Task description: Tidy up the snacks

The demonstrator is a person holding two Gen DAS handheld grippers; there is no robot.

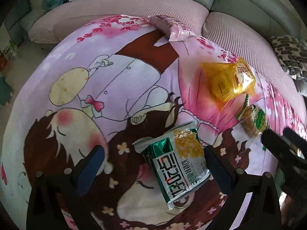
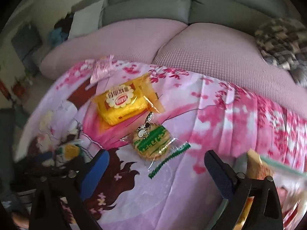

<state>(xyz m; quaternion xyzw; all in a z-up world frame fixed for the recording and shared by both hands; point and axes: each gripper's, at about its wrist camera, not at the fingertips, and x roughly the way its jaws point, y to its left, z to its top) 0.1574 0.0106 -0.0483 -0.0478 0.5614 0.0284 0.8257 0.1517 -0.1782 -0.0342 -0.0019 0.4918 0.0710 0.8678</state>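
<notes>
Four snacks lie loose on the blanket (image 1: 134,38): pink pack (image 1: 172,29), yellow pack (image 2: 122,101), round cracker (image 2: 152,143), green pack (image 1: 176,164). Left gripper (image 1: 153,161) and right gripper (image 2: 156,164) gape wide, empty. Sorting looks barely begun.

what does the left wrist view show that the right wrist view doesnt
Only the left wrist view shows the green and white packet sharply, lying between the open left gripper.

Only the right wrist view shows the yellow packet's printed front and the open right gripper with nothing between its fingers.

Both show the yellow packet, the round green-wrapped cracker, the pink packet and the cartoon blanket.
</notes>
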